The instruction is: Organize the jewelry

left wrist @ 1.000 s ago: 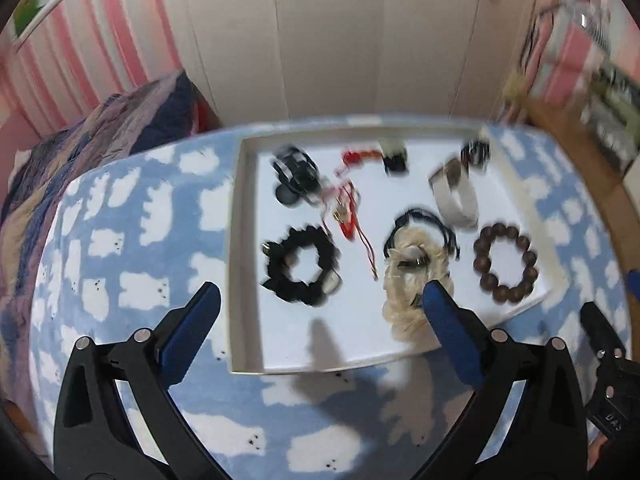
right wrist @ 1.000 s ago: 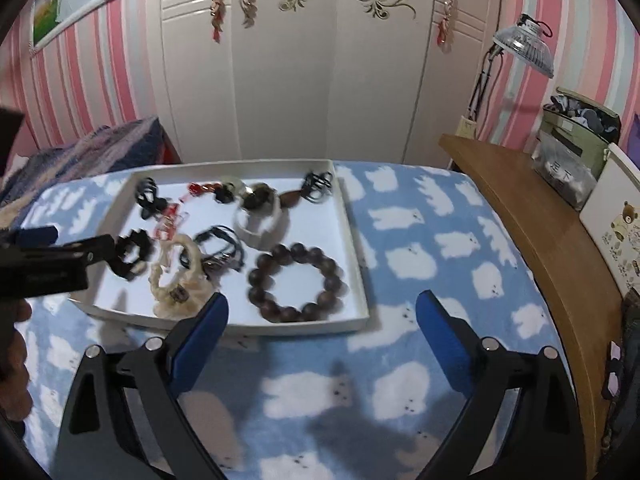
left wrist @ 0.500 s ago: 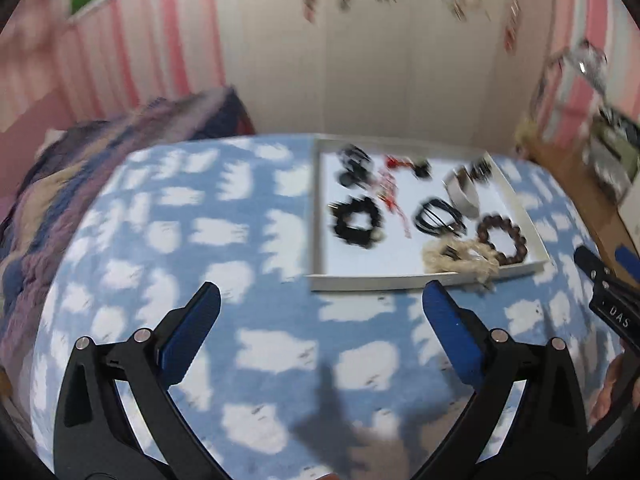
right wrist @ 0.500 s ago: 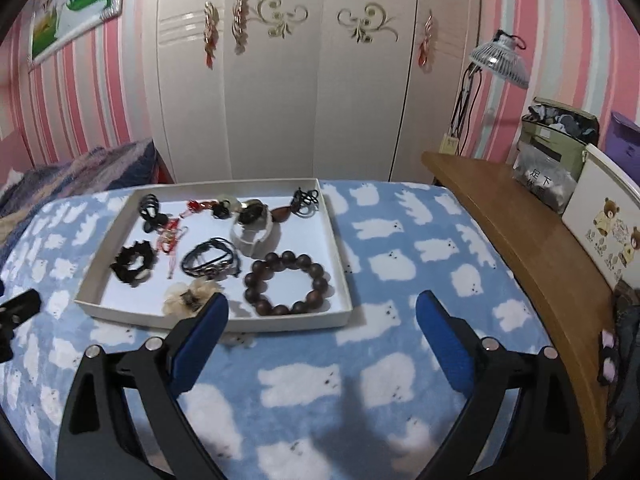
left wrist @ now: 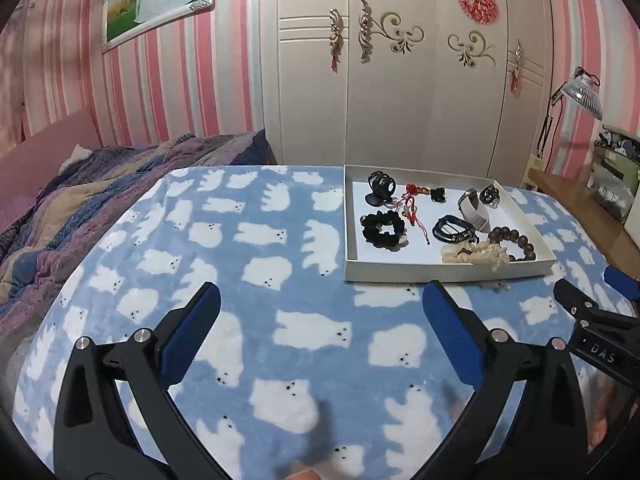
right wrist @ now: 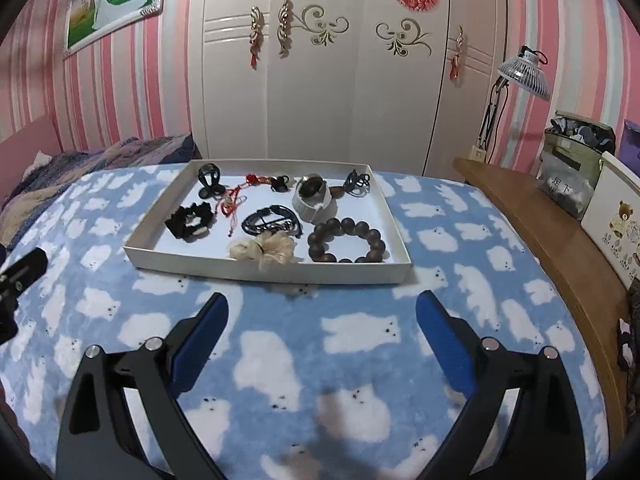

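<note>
White tray (right wrist: 264, 270) of jewelry at 12 o'clock on bear-print blanket (right wrist: 352, 336), left gripper (left wrist: 320, 308) and right gripper (right wrist: 322, 314) both spread wide (empty), wooden-bead bracelet (right wrist: 347, 241) at tray's 4 o'clock.

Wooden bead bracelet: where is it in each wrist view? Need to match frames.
Left wrist: wooden bead bracelet at right of centre, in the white tray's near right corner, partly hidden by the cream scrunchie.
Right wrist: bracelet at centre, same tray corner, fully visible.
Shared landmark: cream scrunchie draped over the near rim.
</note>
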A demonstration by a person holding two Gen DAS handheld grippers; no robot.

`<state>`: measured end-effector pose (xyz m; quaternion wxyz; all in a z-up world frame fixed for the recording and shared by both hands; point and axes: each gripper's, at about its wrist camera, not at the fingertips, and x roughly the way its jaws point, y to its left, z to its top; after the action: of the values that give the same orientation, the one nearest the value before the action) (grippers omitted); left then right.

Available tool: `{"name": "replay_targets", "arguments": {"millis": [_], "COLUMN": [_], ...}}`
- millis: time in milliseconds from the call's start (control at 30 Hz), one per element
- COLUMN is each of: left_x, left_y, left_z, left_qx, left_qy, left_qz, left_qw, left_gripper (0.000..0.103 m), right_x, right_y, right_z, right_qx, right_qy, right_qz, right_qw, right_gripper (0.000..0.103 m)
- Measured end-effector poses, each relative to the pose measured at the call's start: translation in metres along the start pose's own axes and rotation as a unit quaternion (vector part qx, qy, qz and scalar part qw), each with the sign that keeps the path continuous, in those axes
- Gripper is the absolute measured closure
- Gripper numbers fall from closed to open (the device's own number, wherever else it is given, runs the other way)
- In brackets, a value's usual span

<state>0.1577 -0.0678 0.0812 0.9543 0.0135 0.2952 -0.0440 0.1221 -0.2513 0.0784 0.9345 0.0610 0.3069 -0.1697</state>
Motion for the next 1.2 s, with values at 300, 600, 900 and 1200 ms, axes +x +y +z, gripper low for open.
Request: {"name": "replay_targets", "arguments": {"millis": [300,600,900,1200], "left_x": [-0.01,-0.007,-0.01,-0.01], "left_y": [-0.011,-0.008,-0.008,-0.009], "left_z": [-0.007,-0.009,-0.01,-0.01], "left_qx": [0.028,0.017,0.018,0.021], "left_qy": [-0.013,-0.004,-0.013,-0.015], "left_qz": [-0.002,-0.007,-0.001,0.005], "left_qw": [0.9995,0.9998,0.9998,0.9997], "left_gripper": [0.003,0.003,0.003,0.003], "right_x": [-0.004,-0.007,-0.006,-0.005], "right_y": [0.003,0.002,0.002,0.0], "right_z": [-0.002,-0.002,-0.003,-0.003], "right_qx": [-0.004,0.0,0.002,0.005], "right_qy": [-0.009,-0.024,-0.024,-0.023], "right_qz": [-0.012,-0.021,-0.021,-0.02], "right_qw": [1.0,0.999,0.999,1.0], "right_gripper": [0.008,0.008,0.008,0.008]}}
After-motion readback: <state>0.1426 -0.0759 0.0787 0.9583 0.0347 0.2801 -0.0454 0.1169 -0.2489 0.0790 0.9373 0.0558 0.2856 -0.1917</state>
